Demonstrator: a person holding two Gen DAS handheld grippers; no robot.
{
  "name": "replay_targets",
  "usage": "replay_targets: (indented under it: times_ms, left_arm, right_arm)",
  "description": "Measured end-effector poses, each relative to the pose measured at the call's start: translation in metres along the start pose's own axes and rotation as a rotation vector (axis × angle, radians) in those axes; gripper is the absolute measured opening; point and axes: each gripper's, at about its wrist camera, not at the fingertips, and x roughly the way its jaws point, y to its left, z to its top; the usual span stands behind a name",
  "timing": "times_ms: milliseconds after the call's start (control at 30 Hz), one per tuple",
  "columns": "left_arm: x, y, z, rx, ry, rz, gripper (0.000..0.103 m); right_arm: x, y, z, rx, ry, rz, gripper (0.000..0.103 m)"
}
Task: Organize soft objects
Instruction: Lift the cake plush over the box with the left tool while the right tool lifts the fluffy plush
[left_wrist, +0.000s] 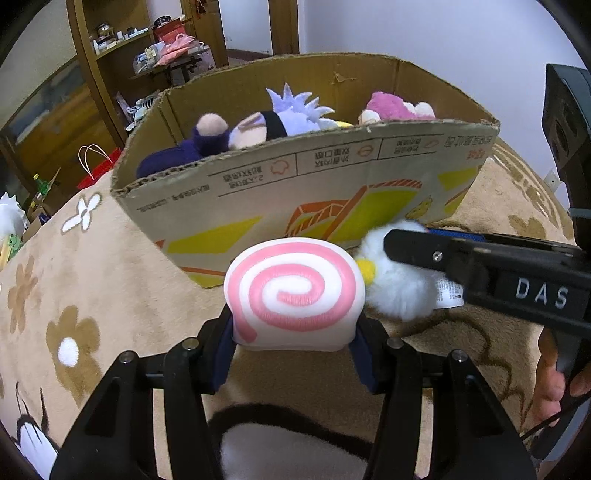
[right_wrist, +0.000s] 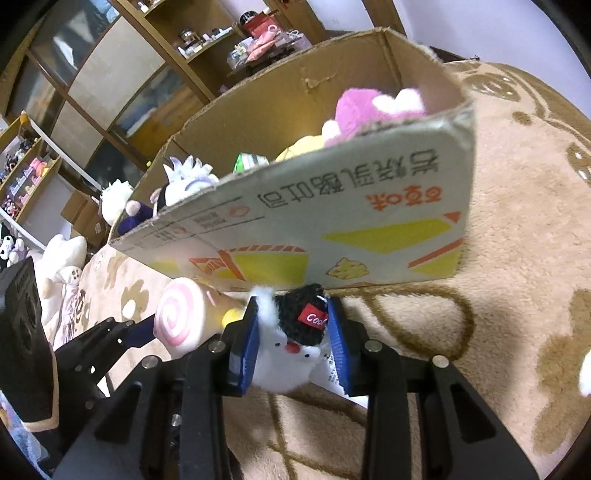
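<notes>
- step in hand, as i read it: both toys gripped on the carpet (left_wrist: 122, 266), just before the cardboard box (left_wrist: 303, 184).
- left tool (left_wrist: 295, 343) pinches the swirl roll plush (left_wrist: 295, 291); right tool (right_wrist: 295, 339) pinches the white chick plush (right_wrist: 288, 354).
- next: lift each over the near wall, then release.
- count: two tools, two held toys, one box, at least three plushies inside.

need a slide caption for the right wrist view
Right gripper shut on a white plush with a black cap, in front of the toy-filled cardboard box.
</notes>
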Motion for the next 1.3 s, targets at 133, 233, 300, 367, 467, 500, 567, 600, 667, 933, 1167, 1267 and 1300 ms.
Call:
replay_targets:
  times_ms: [133,233,300,367,467,500,567,600,667,933,1167,1267,1300]
  left_arm:
    - [-0.007,0.001,0.001,-0.006,-0.014,0.003,0.053]
    - [-0.013,0.001,-0.001,-0.009,-0.023,0.004,0.053]
    - [-0.017,0.002,-0.003,-0.011,-0.03,0.003,0.053]
    - [-0.023,0.001,-0.003,-0.01,-0.044,0.005,0.053]
    - [-0.034,-0.001,-0.006,-0.006,-0.074,0.018,0.053]
    - [-0.039,-0.001,-0.006,-0.006,-0.086,0.024,0.053]
    - [-0.049,-0.002,-0.007,-0.005,-0.115,0.043,0.053]
    - [-0.056,-0.002,-0.008,-0.003,-0.139,0.062,0.053]
    - [-0.066,-0.001,-0.008,-0.004,-0.176,0.082,0.053]
    - [-0.108,0.009,-0.003,-0.027,-0.344,0.147,0.053]
    - [-0.129,0.014,0.006,-0.051,-0.423,0.134,0.053]
    - [-0.134,0.018,0.012,-0.055,-0.448,0.136,0.053]
    - [-0.136,0.02,0.014,-0.057,-0.452,0.133,0.053]
  right_arm:
    - [-0.009,-0.001,0.001,-0.002,-0.024,-0.01,0.036]
    - [-0.018,0.0,0.001,-0.006,-0.047,-0.022,0.036]
    - [-0.027,0.001,0.001,-0.01,-0.067,-0.028,0.036]
    - [-0.035,0.002,0.001,-0.012,-0.088,-0.03,0.036]
    - [-0.052,0.0,-0.001,-0.02,-0.129,-0.04,0.035]
    - [-0.058,0.002,-0.001,-0.026,-0.147,-0.044,0.035]
    - [-0.07,0.007,0.0,-0.043,-0.181,-0.054,0.035]
    - [-0.076,0.009,-0.001,-0.053,-0.199,-0.06,0.035]
    - [-0.09,0.016,0.0,-0.074,-0.244,-0.07,0.035]
    - [-0.141,0.048,0.002,-0.193,-0.447,-0.168,0.035]
    - [-0.16,0.07,0.007,-0.254,-0.534,-0.206,0.035]
    - [-0.163,0.076,0.011,-0.265,-0.554,-0.201,0.035]
    - [-0.164,0.077,0.011,-0.263,-0.56,-0.192,0.035]
